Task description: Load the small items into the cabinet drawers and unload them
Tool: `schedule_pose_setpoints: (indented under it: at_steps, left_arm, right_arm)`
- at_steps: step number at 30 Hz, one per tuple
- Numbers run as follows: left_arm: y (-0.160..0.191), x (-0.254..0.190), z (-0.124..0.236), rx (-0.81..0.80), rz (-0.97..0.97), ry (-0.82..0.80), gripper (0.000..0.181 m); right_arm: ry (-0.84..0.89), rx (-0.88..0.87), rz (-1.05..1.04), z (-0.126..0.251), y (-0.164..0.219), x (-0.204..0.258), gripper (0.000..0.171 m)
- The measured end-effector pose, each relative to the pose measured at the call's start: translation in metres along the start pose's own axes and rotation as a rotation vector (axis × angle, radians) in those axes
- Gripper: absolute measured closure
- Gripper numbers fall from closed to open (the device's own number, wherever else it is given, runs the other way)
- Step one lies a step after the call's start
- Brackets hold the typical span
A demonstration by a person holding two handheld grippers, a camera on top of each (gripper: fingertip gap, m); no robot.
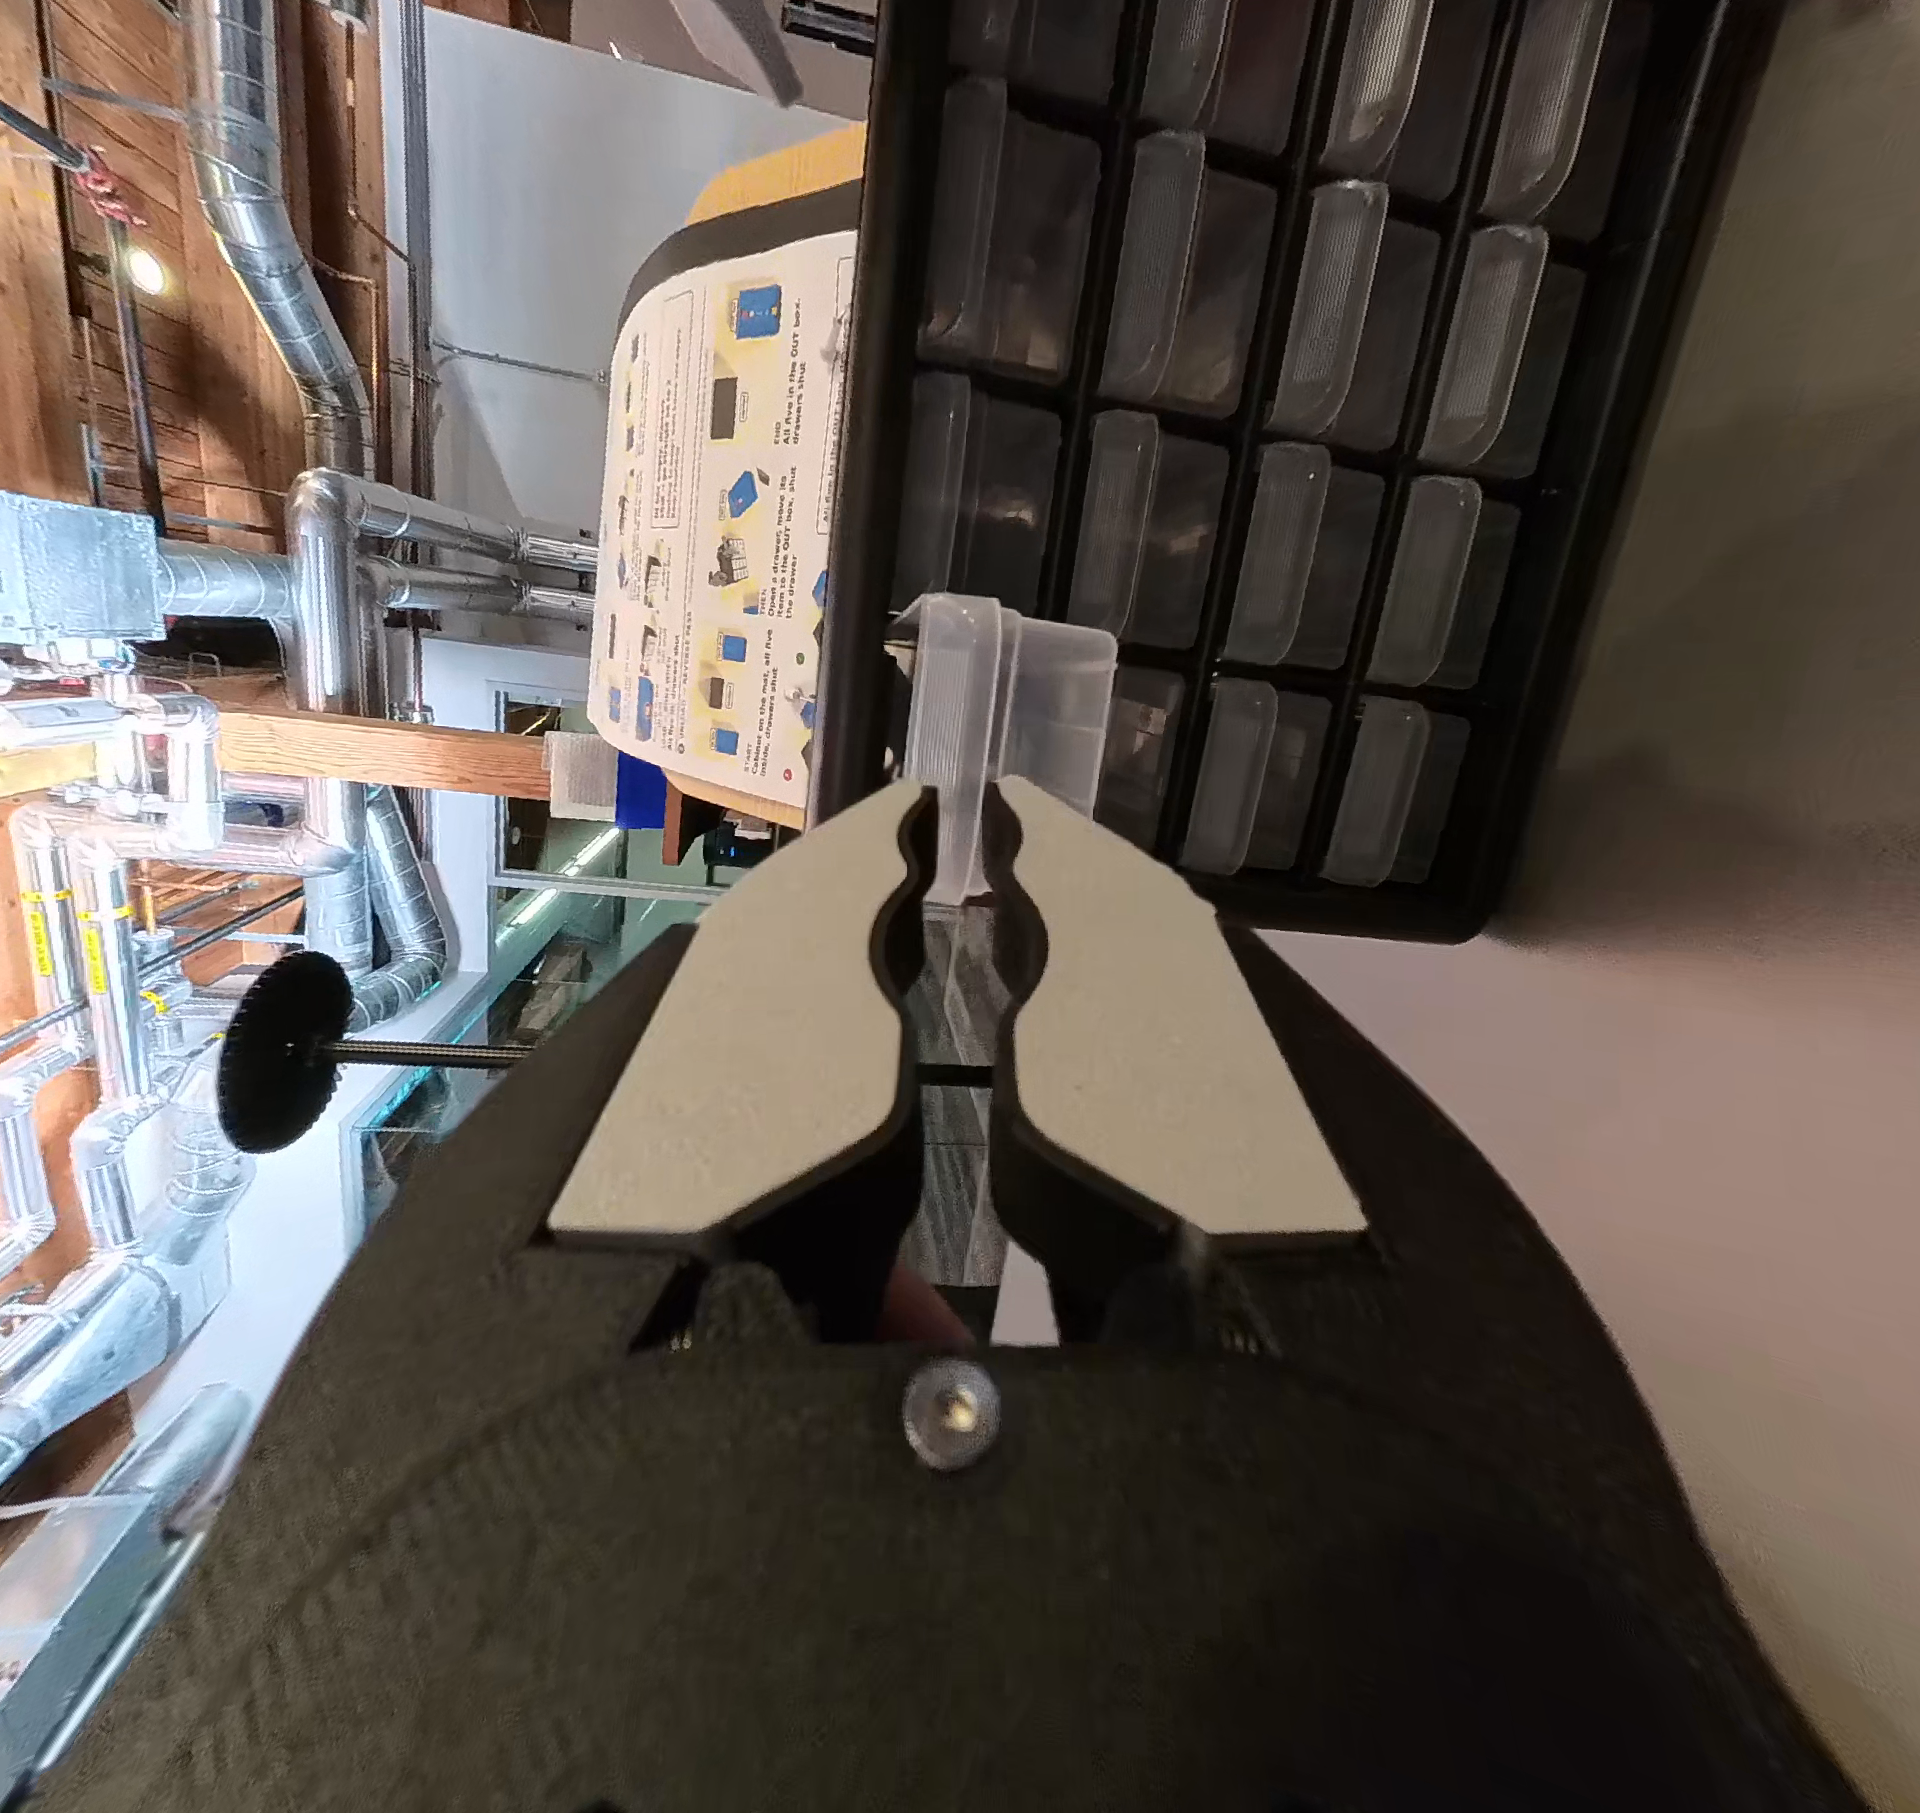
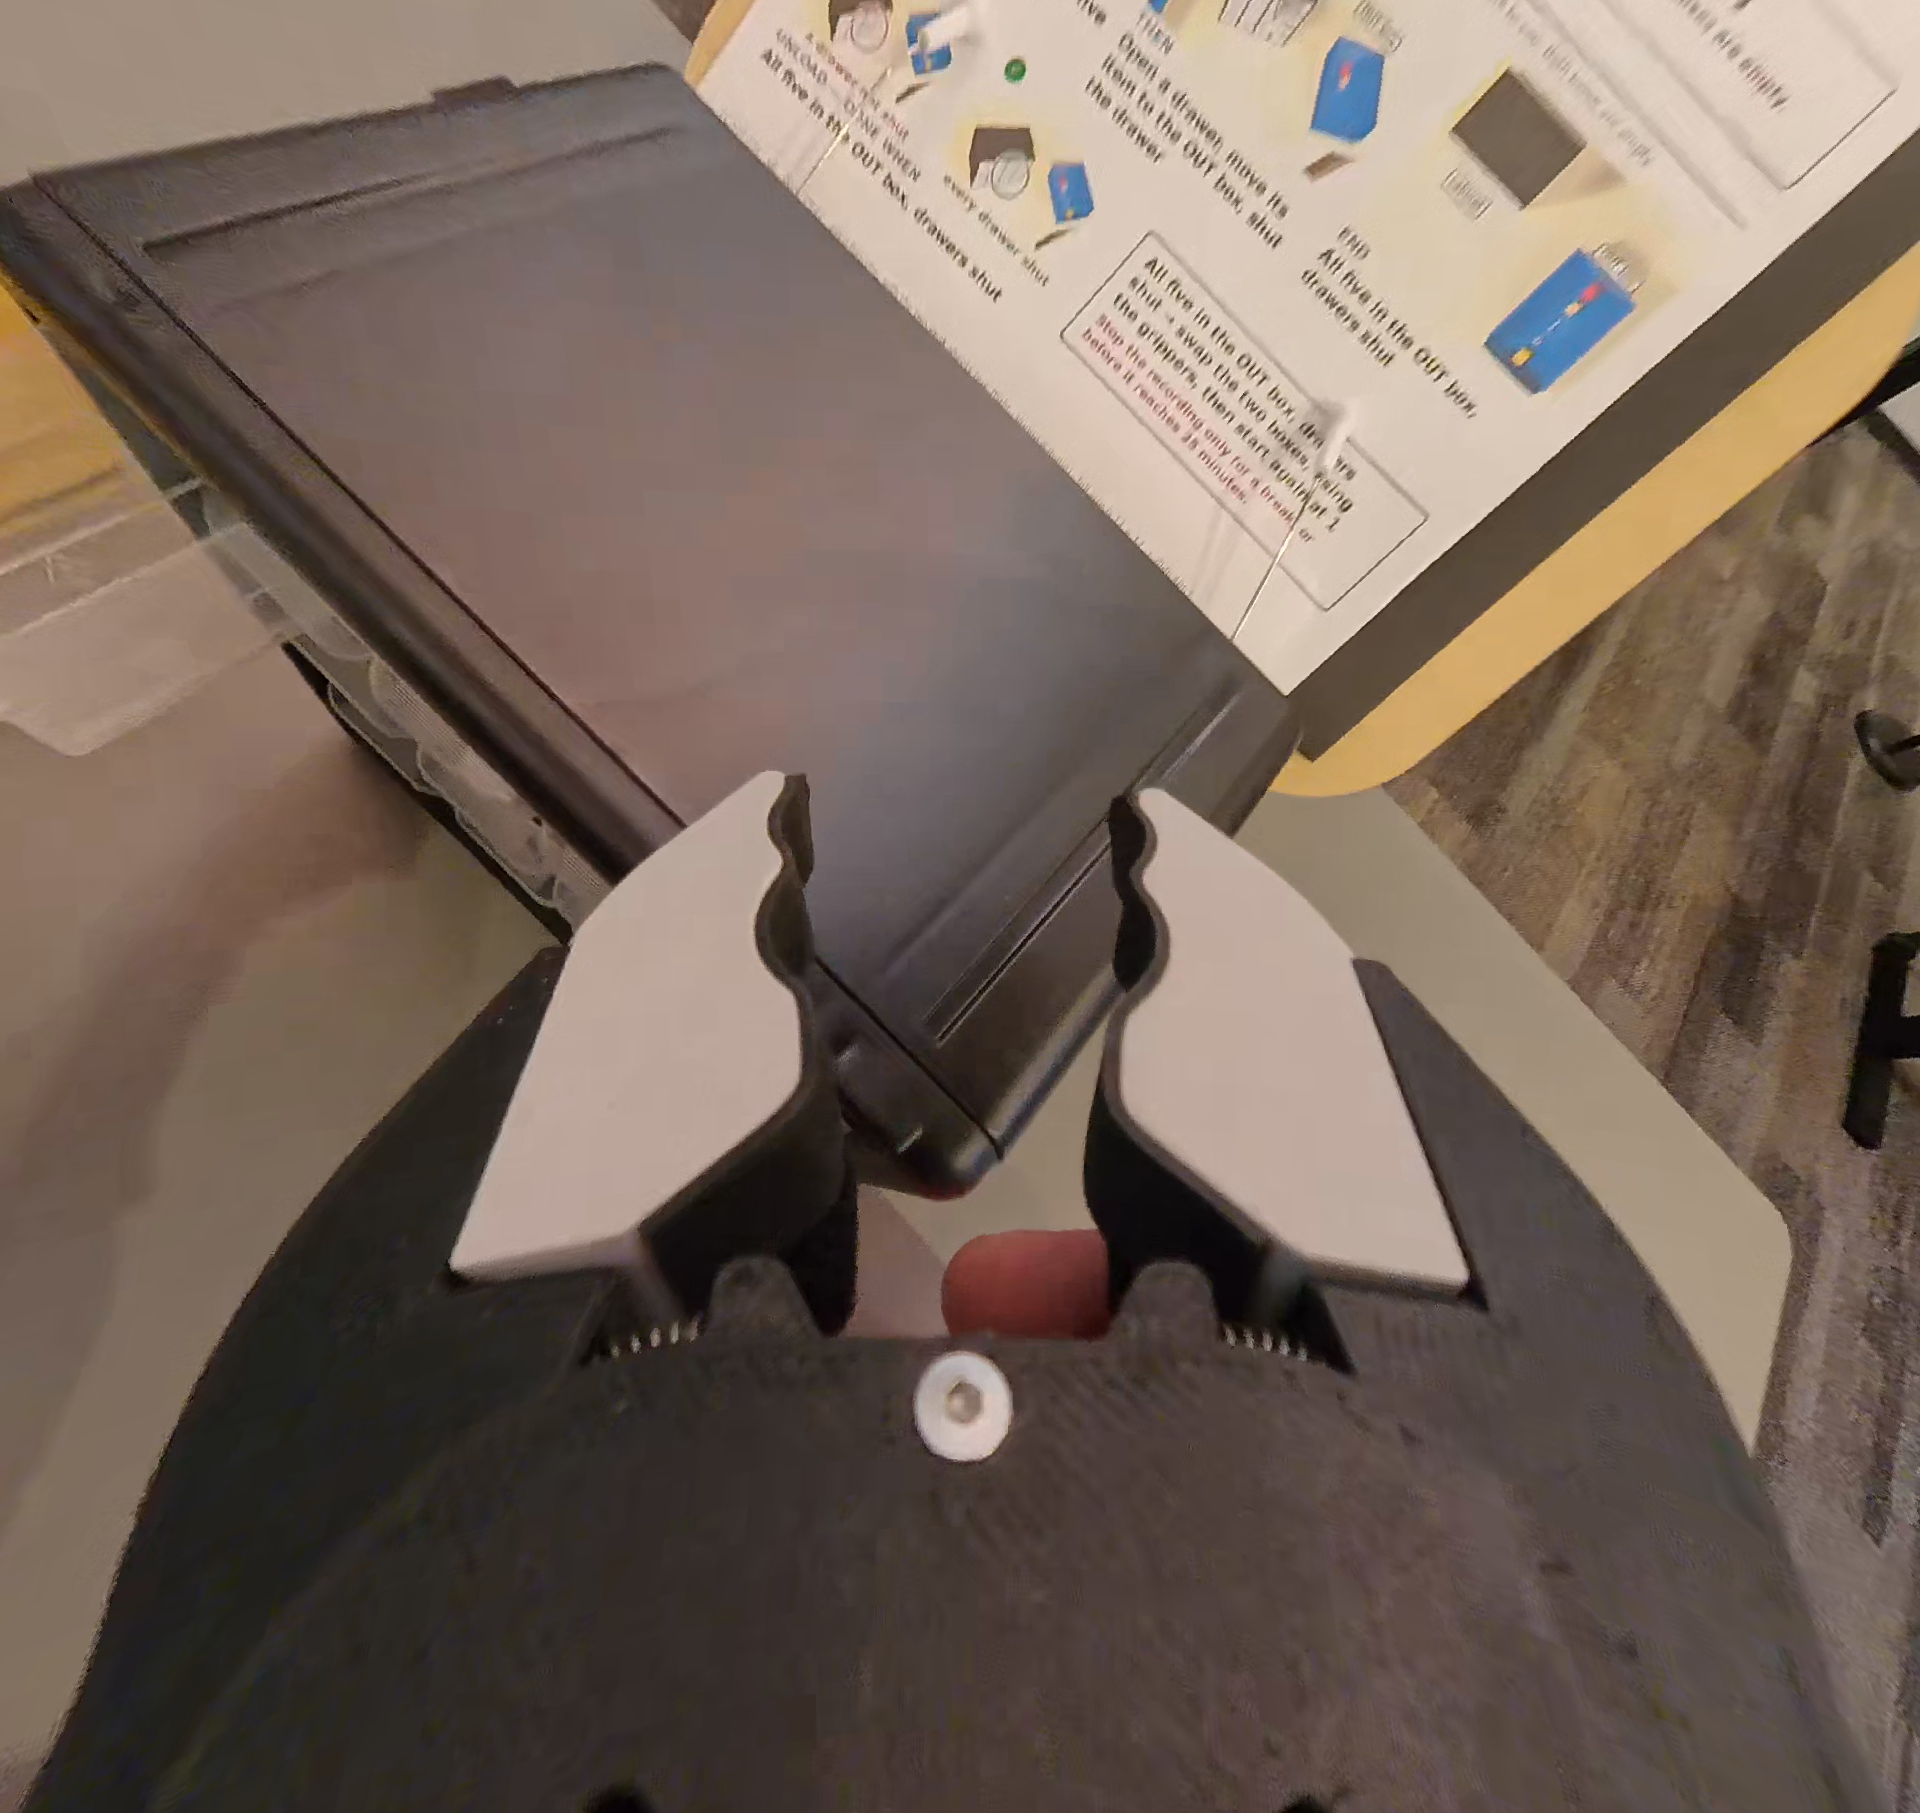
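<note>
Clear drawer [image 1: 1023,693] at cabinet [image 1: 1299,392] corner pinched by left gripper [image 1: 964,828], partly pulled; right gripper [image 2: 958,849] spread over cabinet top; loading judged unfinished.

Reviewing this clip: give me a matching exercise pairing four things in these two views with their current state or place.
Things:
1. left claw
2. right claw
3. clear drawer
4. instruction sheet

States:
A. open, hanging above a corner of the black cabinet
B. pulled partly out of the cabinet
C. lying on the table behind the cabinet
D. shut on the drawer's handle tab

Pairs: 1-D, 2-A, 3-B, 4-C
</note>
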State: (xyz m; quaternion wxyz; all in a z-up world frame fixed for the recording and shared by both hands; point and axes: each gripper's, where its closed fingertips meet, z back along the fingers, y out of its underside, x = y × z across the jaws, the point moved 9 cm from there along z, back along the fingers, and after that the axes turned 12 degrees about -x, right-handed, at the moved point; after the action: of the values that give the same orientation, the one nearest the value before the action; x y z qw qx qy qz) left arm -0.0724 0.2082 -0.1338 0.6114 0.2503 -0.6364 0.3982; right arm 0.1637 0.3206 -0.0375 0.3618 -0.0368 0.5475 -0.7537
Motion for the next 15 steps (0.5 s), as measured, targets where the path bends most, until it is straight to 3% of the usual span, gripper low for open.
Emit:
schedule_pose_setpoints:
  at_steps: [2, 6, 7, 11, 15]
  left_arm:
    - [-0.003, -0.003, 0.003, -0.006, 0.016, 0.017, 0.181]
    - [-0.005, -0.008, 0.008, -0.006, 0.045, 0.020, 0.178]
    - [-0.005, -0.007, 0.010, -0.011, 0.056, 0.004, 0.177]
    - [-0.002, 0.005, 0.008, -0.024, 0.127, -0.057, 0.152]
    - [0.003, 0.010, -0.009, 0.017, 0.162, 0.027, 0.146]
  right_arm:
    - [-0.025, 0.025, -0.012, -0.006, 0.006, -0.001, 0.119]
    - [-0.062, 0.032, -0.046, -0.014, 0.014, -0.004, 0.121]
    - [-0.072, 0.029, -0.066, -0.014, 0.015, -0.005, 0.129]
    - [-0.125, -0.013, -0.148, -0.018, 0.020, -0.005, 0.144]
    - [-0.157, 0.014, -0.176, -0.020, 0.019, -0.008, 0.144]
